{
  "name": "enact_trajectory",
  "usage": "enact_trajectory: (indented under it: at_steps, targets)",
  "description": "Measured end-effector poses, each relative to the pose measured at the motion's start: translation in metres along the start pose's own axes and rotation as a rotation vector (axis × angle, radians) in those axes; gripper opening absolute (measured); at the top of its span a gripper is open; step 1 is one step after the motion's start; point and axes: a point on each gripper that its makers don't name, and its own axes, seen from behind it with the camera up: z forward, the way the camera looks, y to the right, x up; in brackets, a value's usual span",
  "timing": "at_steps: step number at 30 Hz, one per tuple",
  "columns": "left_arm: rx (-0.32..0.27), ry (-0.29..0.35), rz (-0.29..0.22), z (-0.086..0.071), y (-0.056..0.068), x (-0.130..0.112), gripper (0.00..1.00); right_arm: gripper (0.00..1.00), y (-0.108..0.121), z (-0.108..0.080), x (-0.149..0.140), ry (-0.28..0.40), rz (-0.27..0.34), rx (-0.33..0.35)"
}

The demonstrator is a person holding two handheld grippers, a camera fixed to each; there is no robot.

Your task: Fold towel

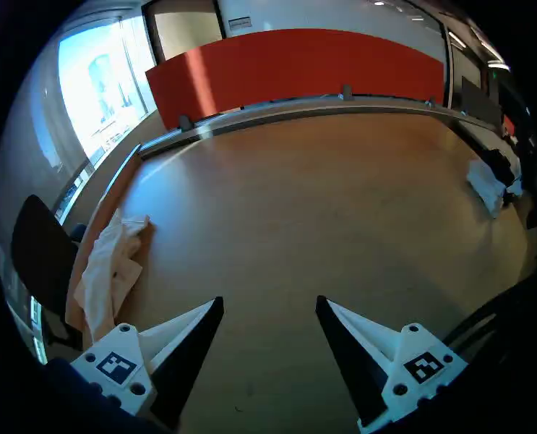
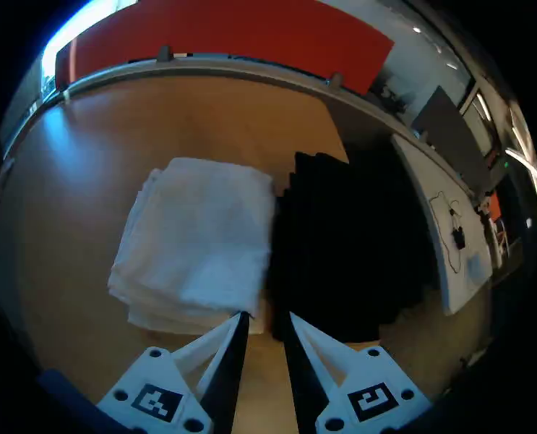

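Fetching the crumpled towel at the worktop's left edge calls for pinching one corner; left gripper fingers spread wide, empty. Right gripper, barely parted, empty, faces the folded stack.

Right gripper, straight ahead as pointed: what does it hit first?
Likely the near edge of the folded white towels, right where they border the black stack; depth unclear.

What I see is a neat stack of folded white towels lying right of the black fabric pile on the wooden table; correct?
Not quite: the right gripper view shows the stack of folded white towels lying left of the black fabric pile, on the wooden table.
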Motion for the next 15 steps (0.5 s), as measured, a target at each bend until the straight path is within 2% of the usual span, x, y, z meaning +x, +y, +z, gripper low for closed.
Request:
enact_trajectory:
  at_steps: [3,13,15]
  targets:
    - [-0.004,0.003,-0.001,0.000,0.001,0.000,0.95,0.36,0.001,-0.004,0.002,0.010,-0.007,-0.009]
    - [-0.005,0.008,-0.007,-0.001,0.000,0.000,0.95,0.64,0.003,-0.013,0.006,0.034,-0.013,-0.038]
    - [-0.005,0.010,-0.008,-0.002,0.000,0.000,0.95,0.66,0.003,-0.015,0.006,0.040,-0.012,-0.042]
